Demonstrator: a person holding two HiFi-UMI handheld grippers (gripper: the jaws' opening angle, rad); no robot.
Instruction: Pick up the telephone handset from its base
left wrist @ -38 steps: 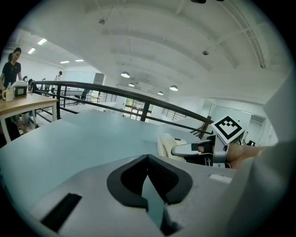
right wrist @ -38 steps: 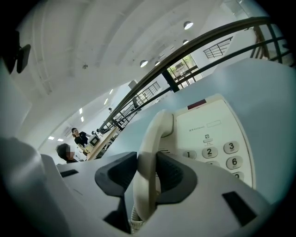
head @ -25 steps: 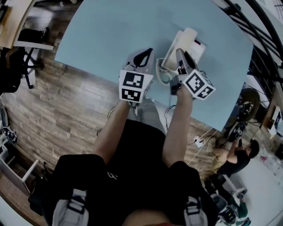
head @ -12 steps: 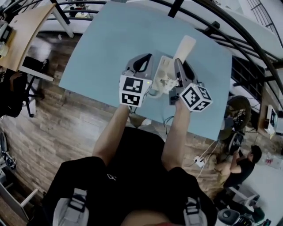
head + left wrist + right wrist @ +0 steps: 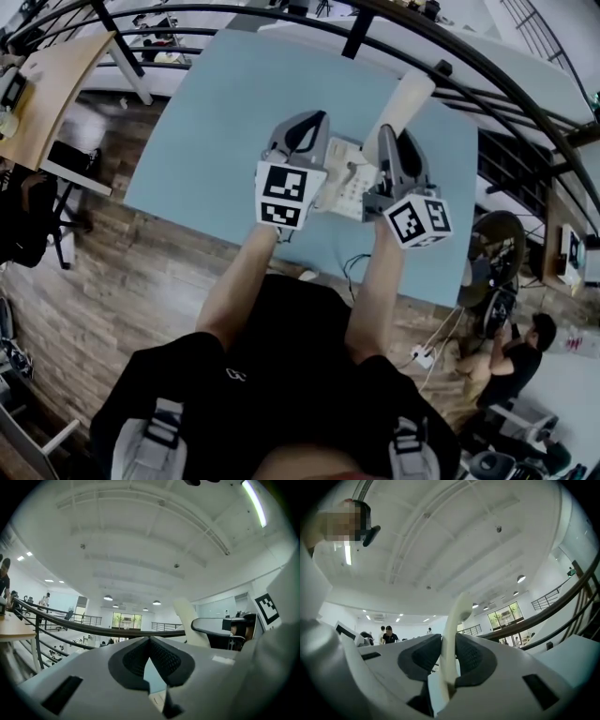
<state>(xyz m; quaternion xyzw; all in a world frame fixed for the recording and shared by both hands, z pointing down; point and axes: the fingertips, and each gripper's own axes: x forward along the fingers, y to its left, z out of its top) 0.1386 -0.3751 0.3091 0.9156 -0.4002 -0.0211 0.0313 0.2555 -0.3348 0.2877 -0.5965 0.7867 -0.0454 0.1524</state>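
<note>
— Handset (image 5: 453, 634): by what is it held, and how?

— By the right tool (image 5: 448, 645). Its two dark pads (image 5: 424, 656) are clenched on the cream handset from either side. The free end points past the tips toward 12 o'clock in the right gripper view, with only ceiling (image 5: 440, 550) behind it. In the head view that end runs out from the tool toward 1 o'clock.

— And the left tool (image 5: 150, 641)?

— Its tips are together with nothing between them. The small gap lower down shows only pale blue tabletop (image 5: 153, 677) and a cream sliver that cannot be identified. In the head view this tool is at 9 o'clock of the right tool, apart from the handset.

— Where is the base (image 5: 340, 183)?

— Between the two tools in the head view, at about 8 o'clock of the right tool's tips, with its keypad (image 5: 349, 187) facing up. As far as can be judged, it lies on the tabletop. No visible part of the handset overlaps the base. The near end of the handset is hidden inside the right tool.

— How far along is the task, then?

— On this reading the grasp is made and the handset appears to be off its base, so the main step looks done. What may be left is only to hold the handset clear of the base. The left tool has no evident part in the grasp.
</note>
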